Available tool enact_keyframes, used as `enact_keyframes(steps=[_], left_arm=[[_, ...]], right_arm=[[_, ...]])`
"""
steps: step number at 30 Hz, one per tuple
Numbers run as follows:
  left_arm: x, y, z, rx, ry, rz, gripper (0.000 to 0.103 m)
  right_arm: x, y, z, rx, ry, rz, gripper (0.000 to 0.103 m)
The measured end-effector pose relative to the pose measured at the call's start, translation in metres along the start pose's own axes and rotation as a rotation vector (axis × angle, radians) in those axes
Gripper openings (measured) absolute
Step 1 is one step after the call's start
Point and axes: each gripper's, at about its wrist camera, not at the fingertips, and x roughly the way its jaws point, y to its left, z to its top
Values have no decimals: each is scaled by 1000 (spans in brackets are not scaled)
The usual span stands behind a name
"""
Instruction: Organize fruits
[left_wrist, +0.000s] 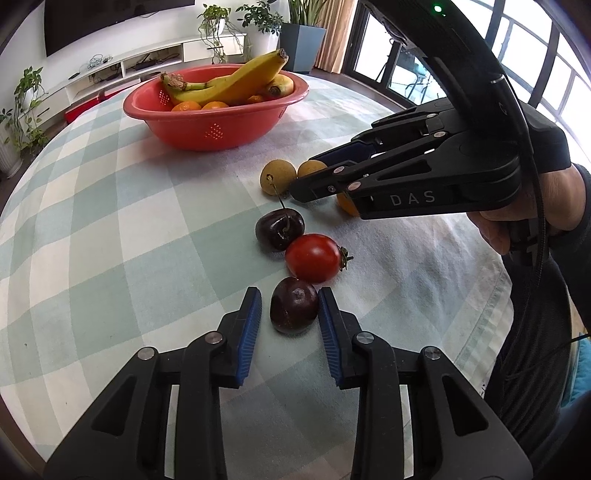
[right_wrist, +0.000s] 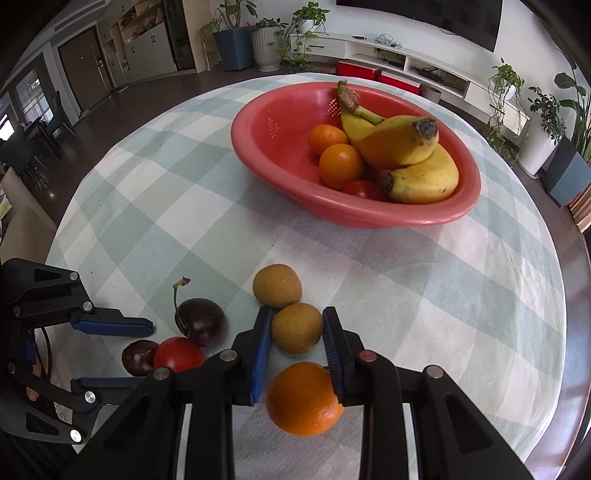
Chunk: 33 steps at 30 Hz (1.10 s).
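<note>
My left gripper (left_wrist: 290, 295) is open around a dark cherry (left_wrist: 293, 310) on the checked tablecloth; the right finger touches it, the left stands apart. A cherry tomato (left_wrist: 314, 257) and a stemmed cherry (left_wrist: 279, 229) lie just beyond. My right gripper (right_wrist: 297, 314) is open around a tan longan (right_wrist: 296, 328), with a second longan (right_wrist: 277, 286) ahead and a small orange (right_wrist: 304, 398) under its jaws. The red bowl (right_wrist: 280, 162) holds bananas (right_wrist: 402, 144), oranges and a tomato.
The right gripper (left_wrist: 306, 184) shows in the left wrist view, low over the longans (left_wrist: 277, 176). The left gripper (right_wrist: 110, 350) shows at the left of the right wrist view. The round table's edge (right_wrist: 569, 295) curves on the right; the bowl (left_wrist: 218, 129) stands at the far side.
</note>
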Motion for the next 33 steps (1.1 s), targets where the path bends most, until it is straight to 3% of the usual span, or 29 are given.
enact_keyframes(steps=[33], left_arm=[[-7,4,-4,-30,-10,-18,25]], right_arm=[[-31,1,0,73,-103,36,30]])
